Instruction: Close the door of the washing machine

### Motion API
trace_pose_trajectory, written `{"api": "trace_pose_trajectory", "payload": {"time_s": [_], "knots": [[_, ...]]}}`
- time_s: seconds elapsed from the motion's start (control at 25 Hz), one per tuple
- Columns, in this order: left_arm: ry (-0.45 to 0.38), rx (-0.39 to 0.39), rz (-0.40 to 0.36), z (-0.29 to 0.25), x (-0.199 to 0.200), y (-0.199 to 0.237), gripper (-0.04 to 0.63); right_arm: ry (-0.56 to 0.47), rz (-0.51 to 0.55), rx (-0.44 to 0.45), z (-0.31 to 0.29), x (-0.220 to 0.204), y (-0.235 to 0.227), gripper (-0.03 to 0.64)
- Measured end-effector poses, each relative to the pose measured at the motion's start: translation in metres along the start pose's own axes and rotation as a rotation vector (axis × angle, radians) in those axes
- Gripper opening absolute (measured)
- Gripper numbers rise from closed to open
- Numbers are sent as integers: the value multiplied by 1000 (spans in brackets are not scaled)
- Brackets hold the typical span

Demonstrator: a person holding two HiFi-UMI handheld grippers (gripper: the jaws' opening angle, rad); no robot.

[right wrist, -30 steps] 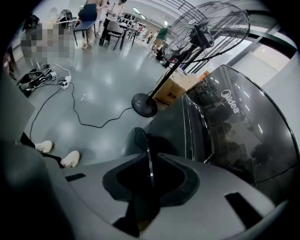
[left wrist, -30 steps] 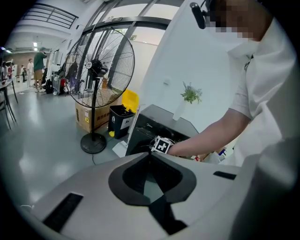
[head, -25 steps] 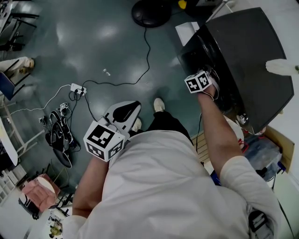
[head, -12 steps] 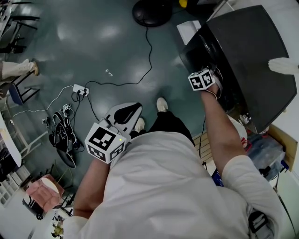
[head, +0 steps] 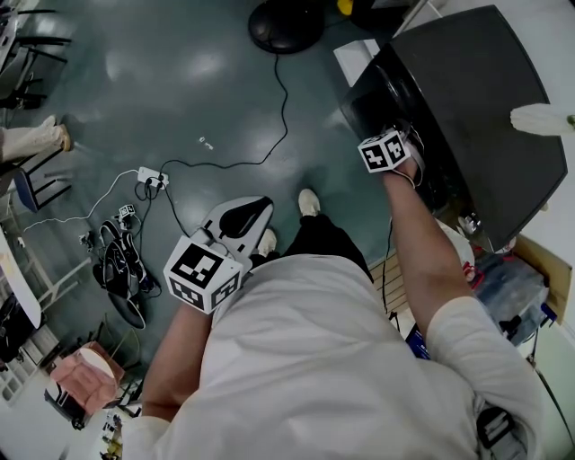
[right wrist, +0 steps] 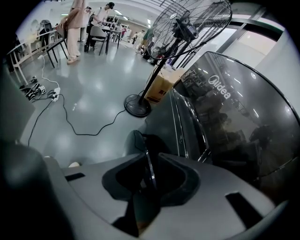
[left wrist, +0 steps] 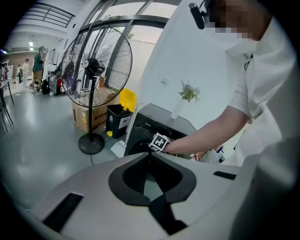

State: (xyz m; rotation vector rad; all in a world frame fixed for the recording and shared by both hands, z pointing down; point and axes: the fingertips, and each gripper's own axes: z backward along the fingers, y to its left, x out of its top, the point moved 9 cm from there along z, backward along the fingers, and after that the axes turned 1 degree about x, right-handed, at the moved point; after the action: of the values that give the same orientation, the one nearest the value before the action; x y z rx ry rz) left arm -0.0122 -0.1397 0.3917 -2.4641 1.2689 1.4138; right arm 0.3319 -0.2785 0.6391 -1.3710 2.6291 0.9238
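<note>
The dark washing machine (head: 485, 108) stands at the upper right, with its glossy round door (right wrist: 225, 122) on the front. My right gripper (right wrist: 151, 161) reaches down to that front; its marker cube (head: 382, 151) sits against it. A thin dark edge of the door runs between its jaws, which are opening slightly while still close on the edge. My left gripper (head: 260, 205) hangs shut and empty by the person's left hip, over the floor. It points across at the machine (left wrist: 154, 122) and the right gripper's cube (left wrist: 160, 142).
A standing fan (left wrist: 96, 70) has its round base (head: 286, 22) on the floor left of the machine. A cable runs to a power strip (head: 151, 176). The person's shoe (head: 307, 201) is in front of the machine, a cardboard box (head: 539, 269) to its right. Bystanders (right wrist: 75, 23) are far off.
Both grippers stay where they were. The head view has shifted a little, and a bystander's foot at the left edge has moved.
</note>
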Motion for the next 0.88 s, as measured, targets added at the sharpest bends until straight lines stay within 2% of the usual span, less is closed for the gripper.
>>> {"api": "trace_pose_trajectory", "payload": {"time_s": [0.24, 0.64, 0.88], "knots": [[-7, -12, -10, 2, -1, 1, 21, -21, 9, 8, 6, 3, -3, 89], [-33, -67, -54, 17, -4, 1, 21, -81, -53, 22, 44, 9, 1, 80], [-58, -98, -83, 43, -10, 1, 21, -95, -109, 93, 86, 7, 20, 69]]}}
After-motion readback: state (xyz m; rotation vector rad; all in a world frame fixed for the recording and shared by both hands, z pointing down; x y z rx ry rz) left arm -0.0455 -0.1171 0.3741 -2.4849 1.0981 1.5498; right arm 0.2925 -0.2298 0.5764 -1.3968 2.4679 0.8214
